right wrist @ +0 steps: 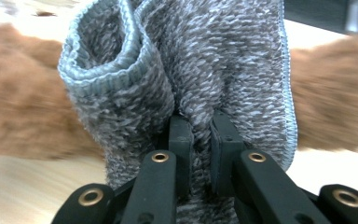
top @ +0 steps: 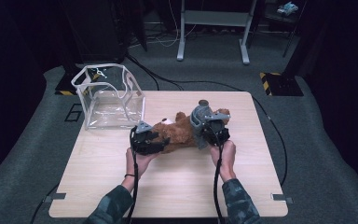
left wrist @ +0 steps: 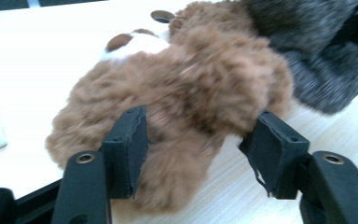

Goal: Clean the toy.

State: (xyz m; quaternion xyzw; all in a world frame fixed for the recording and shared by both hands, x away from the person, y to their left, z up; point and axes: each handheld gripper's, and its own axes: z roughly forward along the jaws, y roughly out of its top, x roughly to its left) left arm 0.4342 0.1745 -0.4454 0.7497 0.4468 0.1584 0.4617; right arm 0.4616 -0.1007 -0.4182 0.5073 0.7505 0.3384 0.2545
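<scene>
Fuzzy brown teddy bear sits between the wide left claw; right claw pinches a knitted grey sweater.

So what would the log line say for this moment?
left tongs: open around brown plush toy | right tongs: shut on grey knit garment | clear box: far-left on table
</scene>
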